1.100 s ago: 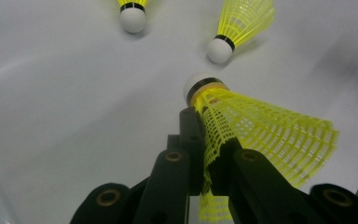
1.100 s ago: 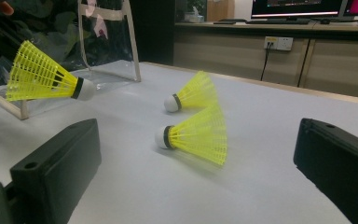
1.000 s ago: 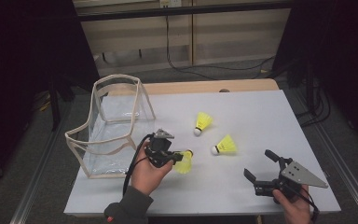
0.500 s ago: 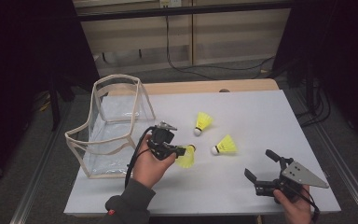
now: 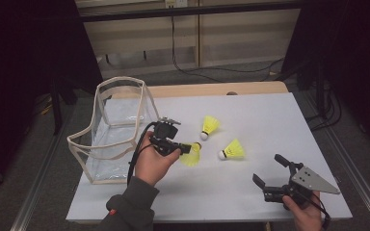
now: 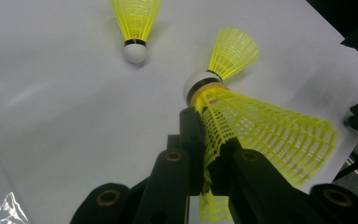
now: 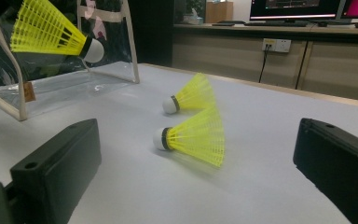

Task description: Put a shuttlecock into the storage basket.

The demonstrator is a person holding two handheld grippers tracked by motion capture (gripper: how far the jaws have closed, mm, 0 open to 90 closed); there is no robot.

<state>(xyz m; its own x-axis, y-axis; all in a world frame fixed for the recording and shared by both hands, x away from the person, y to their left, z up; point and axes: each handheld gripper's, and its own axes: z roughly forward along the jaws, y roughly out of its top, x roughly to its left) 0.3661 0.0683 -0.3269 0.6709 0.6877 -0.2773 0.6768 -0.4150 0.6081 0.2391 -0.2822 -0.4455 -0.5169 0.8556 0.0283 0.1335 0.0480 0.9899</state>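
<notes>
My left gripper (image 5: 183,149) is shut on the skirt of a yellow shuttlecock (image 5: 191,155), which hangs above the white table just right of the bag. In the left gripper view the netted skirt (image 6: 261,135) is pinched between the black jaws, with the cork pointing away. Two more yellow shuttlecocks lie on the table, one farther off (image 5: 211,126) and one nearer the right (image 5: 232,150). Near the front right corner, my right gripper (image 5: 268,169) is open with nothing between its jaws. Its own view faces both lying shuttlecocks (image 7: 193,137).
A clear plastic bag with beige trim (image 5: 120,82) stands open at the table's left side. The white tabletop (image 5: 270,120) stretches behind the shuttlecocks to a wooden far edge. Dark floor and metal rails flank the table.
My left gripper has lifted the shuttlecock off the table and carried it slightly away from the person. The right gripper has kept still.
</notes>
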